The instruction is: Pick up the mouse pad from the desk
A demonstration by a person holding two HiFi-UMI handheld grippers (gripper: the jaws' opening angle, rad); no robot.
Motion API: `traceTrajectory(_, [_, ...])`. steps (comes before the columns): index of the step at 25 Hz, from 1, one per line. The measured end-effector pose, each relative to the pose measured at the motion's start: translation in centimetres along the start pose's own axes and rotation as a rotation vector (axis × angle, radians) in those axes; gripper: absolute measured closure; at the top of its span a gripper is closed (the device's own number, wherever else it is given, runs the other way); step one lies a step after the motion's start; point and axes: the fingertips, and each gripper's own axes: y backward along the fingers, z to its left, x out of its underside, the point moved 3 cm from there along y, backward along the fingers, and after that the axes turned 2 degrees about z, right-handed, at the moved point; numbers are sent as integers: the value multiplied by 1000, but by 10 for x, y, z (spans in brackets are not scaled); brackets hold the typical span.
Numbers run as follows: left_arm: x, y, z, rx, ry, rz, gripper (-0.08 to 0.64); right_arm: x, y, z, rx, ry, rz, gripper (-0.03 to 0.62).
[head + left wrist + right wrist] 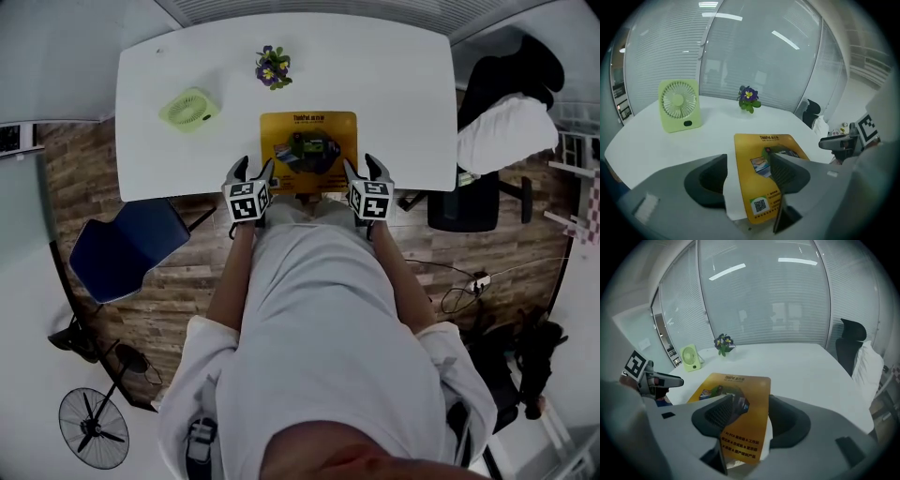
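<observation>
A yellow mouse pad [309, 150] with printed pictures lies flat on the white desk [403, 84], at the middle of its near edge. My left gripper [255, 171] hangs at the pad's near left corner and my right gripper [362, 169] at its near right corner. In the left gripper view, the left gripper [747, 158] has its jaws wide apart, and the mouse pad [752, 145] lies between them with its near corner jutting past the desk edge. In the right gripper view, the right gripper [751, 399] also stands wide, straddling the mouse pad [752, 390]. Neither gripper's pads press on it.
A green desk fan [190, 108] and a small potted purple flower [273, 66] stand farther back on the desk. A blue chair [122, 248] is at the left, a black chair with a white cushion [506, 131] at the right, and a floor fan [92, 427] behind.
</observation>
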Motion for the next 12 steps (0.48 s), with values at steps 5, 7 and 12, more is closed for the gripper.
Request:
traceTrajectory(5, [6, -24, 6, 36, 80, 100, 260, 16, -32, -16, 8, -73, 111, 347])
traceTrajectory(7, [9, -34, 8, 34, 112, 129, 261, 21, -43, -23, 14, -98, 152, 348])
traceTrajectory(12, [10, -51, 12, -6, 142, 170, 274, 28, -60, -29, 23, -107, 207, 373])
